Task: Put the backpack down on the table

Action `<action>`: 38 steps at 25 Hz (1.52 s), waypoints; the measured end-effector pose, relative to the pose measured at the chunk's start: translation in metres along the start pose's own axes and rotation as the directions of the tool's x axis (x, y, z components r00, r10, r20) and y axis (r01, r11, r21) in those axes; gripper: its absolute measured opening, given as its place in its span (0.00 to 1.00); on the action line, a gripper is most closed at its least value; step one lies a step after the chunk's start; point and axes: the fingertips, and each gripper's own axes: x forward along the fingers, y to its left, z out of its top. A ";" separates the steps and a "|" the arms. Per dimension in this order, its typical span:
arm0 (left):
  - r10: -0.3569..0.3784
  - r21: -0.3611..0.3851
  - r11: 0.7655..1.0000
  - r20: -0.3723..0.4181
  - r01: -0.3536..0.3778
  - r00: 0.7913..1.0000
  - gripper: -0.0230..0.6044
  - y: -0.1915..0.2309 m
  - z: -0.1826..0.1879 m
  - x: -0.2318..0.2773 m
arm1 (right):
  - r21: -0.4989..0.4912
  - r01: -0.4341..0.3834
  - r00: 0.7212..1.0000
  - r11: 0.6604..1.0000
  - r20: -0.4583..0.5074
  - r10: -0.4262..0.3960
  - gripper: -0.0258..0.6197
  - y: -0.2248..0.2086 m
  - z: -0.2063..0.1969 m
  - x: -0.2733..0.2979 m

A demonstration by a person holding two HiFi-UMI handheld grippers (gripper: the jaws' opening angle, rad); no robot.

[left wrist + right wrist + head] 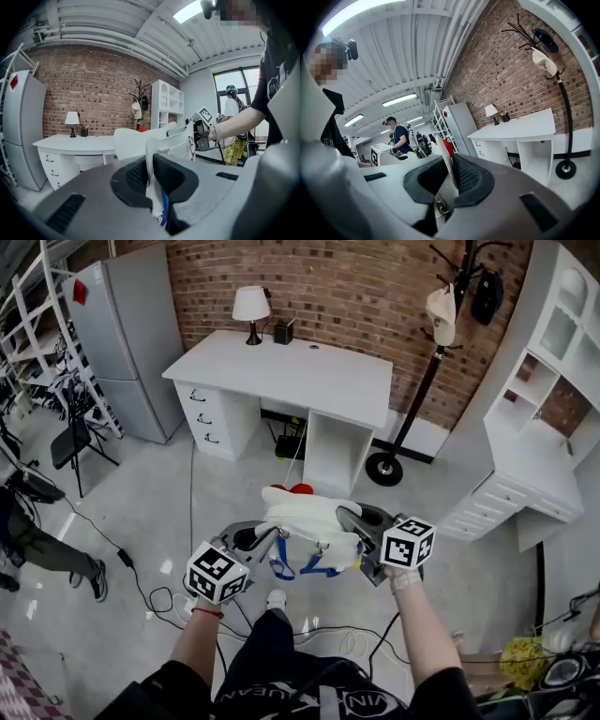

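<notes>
1. The backpack (309, 521) is white and hangs in the air in front of the person, above the floor (169, 493) and well short of the table (309, 381). The head view shows only its upper face. Its lower part is hidden behind the two grippers and its own bulk.
2. The left gripper (152, 177) has its jaws pressed together on a white strip of the backpack, with a blue strap just beside it in the pinch. Where the strip joins the bag is hidden behind the jaws.
3. The right gripper (449, 180) also has its jaws pressed onto a white strip. A small metal buckle sits low in the gap, and most of the bag is hidden behind the jaws.
4. Both of the person's forearms are cut off at the bottom edge of the head view.
5. The table top is mostly bare. A lamp (250, 306) and a small dark box (282, 331) stand at its back edge against the brick wall.
6. The floor between the person and the table is open, though cables (150, 592) trail across it near the person's feet.
7. The count is:
   - one backpack
   - two grippers
   - two blue straps (298, 568) under the bag
   - two red patches (290, 489) at its far edge
   - one table with three drawer handles
   - one lamp
   - one coat stand (427, 381) to the right of the table
</notes>
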 end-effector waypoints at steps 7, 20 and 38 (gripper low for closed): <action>-0.032 -0.007 0.999 -0.020 0.032 0.999 0.07 0.079 0.017 0.050 | 0.009 0.006 1.000 1.000 0.016 -0.006 0.10 -0.060 0.037 0.057; -0.093 -0.001 0.996 -0.033 0.093 0.995 0.07 0.211 0.032 0.119 | 0.032 0.040 0.998 0.999 0.048 -0.041 0.10 -0.148 0.085 0.157; -0.068 -0.017 0.998 -0.047 0.067 0.997 0.07 0.322 0.047 0.223 | 0.046 0.025 0.999 0.999 0.037 -0.027 0.10 -0.272 0.135 0.237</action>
